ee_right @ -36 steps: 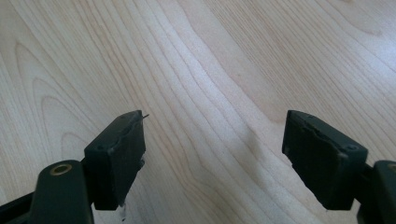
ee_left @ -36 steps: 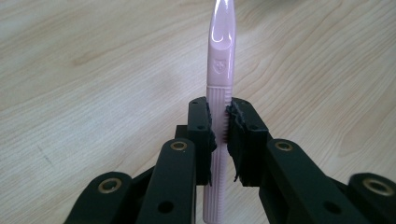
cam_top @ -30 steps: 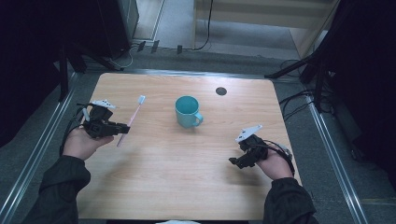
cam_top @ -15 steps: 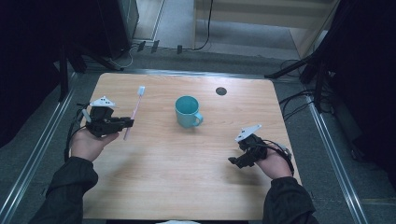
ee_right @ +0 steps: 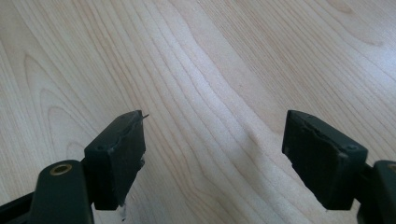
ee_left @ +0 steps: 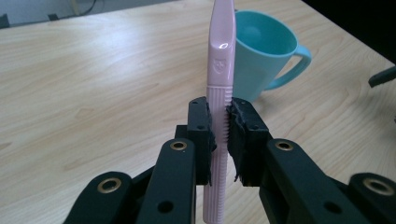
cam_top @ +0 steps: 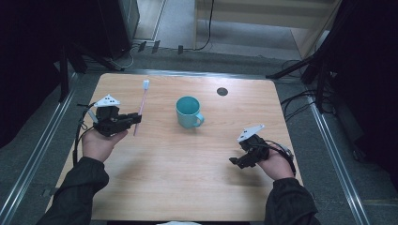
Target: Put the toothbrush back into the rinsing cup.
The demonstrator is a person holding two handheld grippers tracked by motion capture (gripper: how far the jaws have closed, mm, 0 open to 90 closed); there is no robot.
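Observation:
My left gripper is shut on a pink toothbrush at its ribbed handle, held above the left side of the table with the white bristle head pointing away from me. In the left gripper view the toothbrush stands upright between the two pads of the left gripper. A teal mug stands near the table's middle, handle toward the right; the same mug sits just behind the brush. My right gripper rests low at the right front, open over bare wood, and the right gripper has nothing between its jaws.
The light wooden table has a small dark round hole at the back right. Metal rails run along both sides of the table, and cables lie on the floor behind it.
My left hand has lifted the toothbrush and swung it away from me, so its head now points toward the table's far edge. The right hand has stayed where it was.

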